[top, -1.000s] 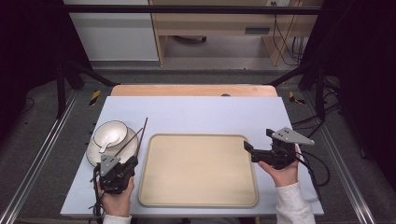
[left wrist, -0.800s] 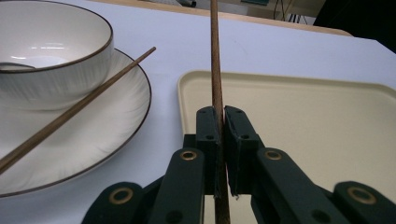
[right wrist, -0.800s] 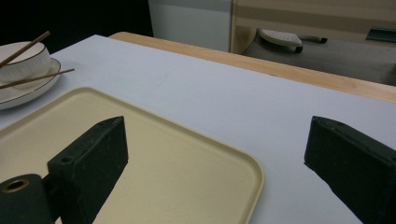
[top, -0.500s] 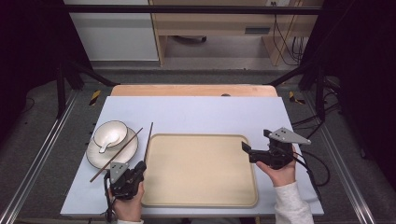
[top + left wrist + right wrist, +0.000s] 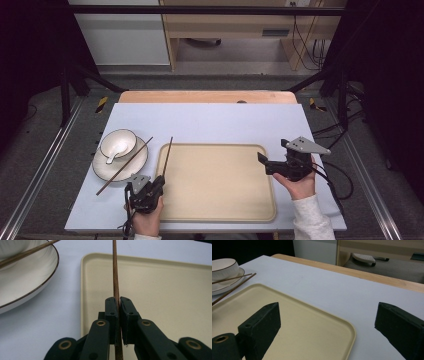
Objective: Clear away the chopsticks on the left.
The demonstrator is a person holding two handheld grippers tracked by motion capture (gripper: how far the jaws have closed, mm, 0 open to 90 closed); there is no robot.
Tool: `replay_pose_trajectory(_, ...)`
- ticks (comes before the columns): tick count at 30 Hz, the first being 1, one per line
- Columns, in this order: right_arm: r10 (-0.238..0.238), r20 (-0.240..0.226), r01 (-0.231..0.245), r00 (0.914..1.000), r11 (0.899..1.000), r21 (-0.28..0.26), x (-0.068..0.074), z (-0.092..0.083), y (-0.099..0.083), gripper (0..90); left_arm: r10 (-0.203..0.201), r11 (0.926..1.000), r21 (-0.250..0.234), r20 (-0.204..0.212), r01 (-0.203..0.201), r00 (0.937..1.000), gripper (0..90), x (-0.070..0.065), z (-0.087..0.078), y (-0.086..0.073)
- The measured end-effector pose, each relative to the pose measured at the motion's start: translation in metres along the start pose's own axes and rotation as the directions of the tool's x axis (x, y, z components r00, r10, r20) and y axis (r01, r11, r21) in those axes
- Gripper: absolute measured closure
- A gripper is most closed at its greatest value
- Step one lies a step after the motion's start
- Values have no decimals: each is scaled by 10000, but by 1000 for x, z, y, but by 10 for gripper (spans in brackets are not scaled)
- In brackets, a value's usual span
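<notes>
My left gripper (image 5: 161, 180) sits at the tray's near left corner, its jaws shut on the lower end of a dark wooden chopstick (image 5: 168, 154). In the left gripper view, the chopstick (image 5: 115, 275) runs straight ahead from the gripper (image 5: 119, 305) along the tray's left rim. A second chopstick (image 5: 125, 166) lies slanted across the white plate (image 5: 102, 170), beside a white bowl (image 5: 120, 141) with a spoon (image 5: 113, 154) in it. My right gripper (image 5: 272, 152) hovers over the beige tray's (image 5: 220, 185) right edge, open and empty (image 5: 329, 322).
The tray (image 5: 302, 322) lies on a pale blue mat (image 5: 215, 120) over a wooden table. Plate and bowl (image 5: 223, 267) stand left of the tray. Metal rails run along both sides of the table, with a cabinet and cables beyond the far edge.
My left gripper has moved right and lower with the chopstick, from beside the plate to the tray's left edge. The right gripper has stayed put.
</notes>
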State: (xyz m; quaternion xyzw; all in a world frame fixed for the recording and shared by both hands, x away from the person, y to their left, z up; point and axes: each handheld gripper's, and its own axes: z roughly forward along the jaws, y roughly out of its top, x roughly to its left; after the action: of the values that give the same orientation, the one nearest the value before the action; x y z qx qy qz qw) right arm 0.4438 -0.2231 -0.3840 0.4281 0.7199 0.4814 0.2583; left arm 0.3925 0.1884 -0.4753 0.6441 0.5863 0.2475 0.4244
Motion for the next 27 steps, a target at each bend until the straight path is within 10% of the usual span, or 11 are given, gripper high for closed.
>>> replay_pose_trajectory(27, -59, 4, 59, 10000, 9999, 131, 1, 3, -1, 65, 536, 9911, 1248, -554, -464, 9970, 840, -4, 10, -2)
